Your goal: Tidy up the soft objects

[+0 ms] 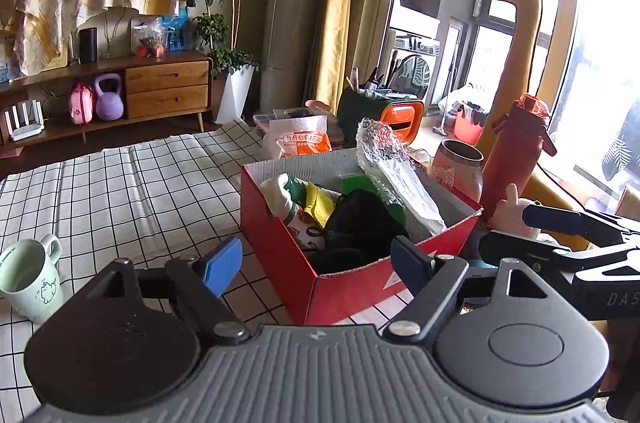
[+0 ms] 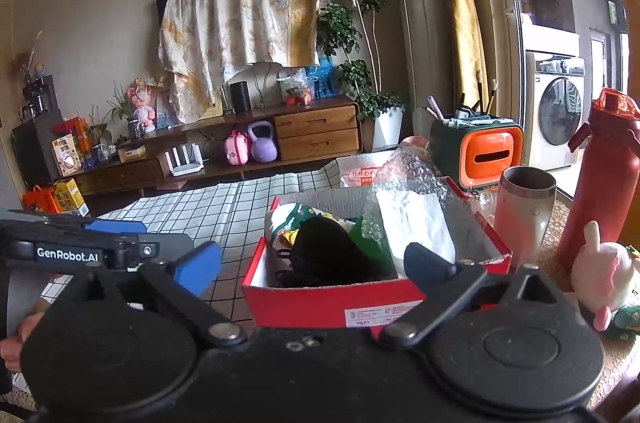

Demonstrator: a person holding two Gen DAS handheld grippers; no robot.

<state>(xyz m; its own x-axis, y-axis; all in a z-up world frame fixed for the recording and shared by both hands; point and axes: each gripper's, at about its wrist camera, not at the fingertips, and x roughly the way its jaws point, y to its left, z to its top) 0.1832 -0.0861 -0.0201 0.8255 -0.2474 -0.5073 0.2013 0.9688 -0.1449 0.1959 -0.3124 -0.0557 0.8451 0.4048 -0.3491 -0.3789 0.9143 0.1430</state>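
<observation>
A red cardboard box [image 1: 280,235] [image 2: 312,303] stands on the checked tablecloth. Inside lie a black soft item [image 1: 356,223] [image 2: 324,255], a printed green and yellow cloth [image 1: 304,199] [image 2: 296,219] and a bubble-wrap packet [image 1: 392,167] [image 2: 408,199]. My left gripper [image 1: 320,259] hovers open just in front of the box, nothing between its blue pads. My right gripper [image 2: 316,263] is also open and empty before the box's near wall. A pink and white plush toy [image 2: 604,275] [image 1: 516,207] lies to the right of the box.
A pale green mug [image 1: 30,279] stands at the left. Right of the box are a steel tumbler [image 2: 524,211], a red bottle [image 2: 600,183] and an orange-and-green desk organizer [image 2: 480,151]. A snack bag [image 1: 300,139] lies behind the box. A hand [image 2: 16,339] shows at the left.
</observation>
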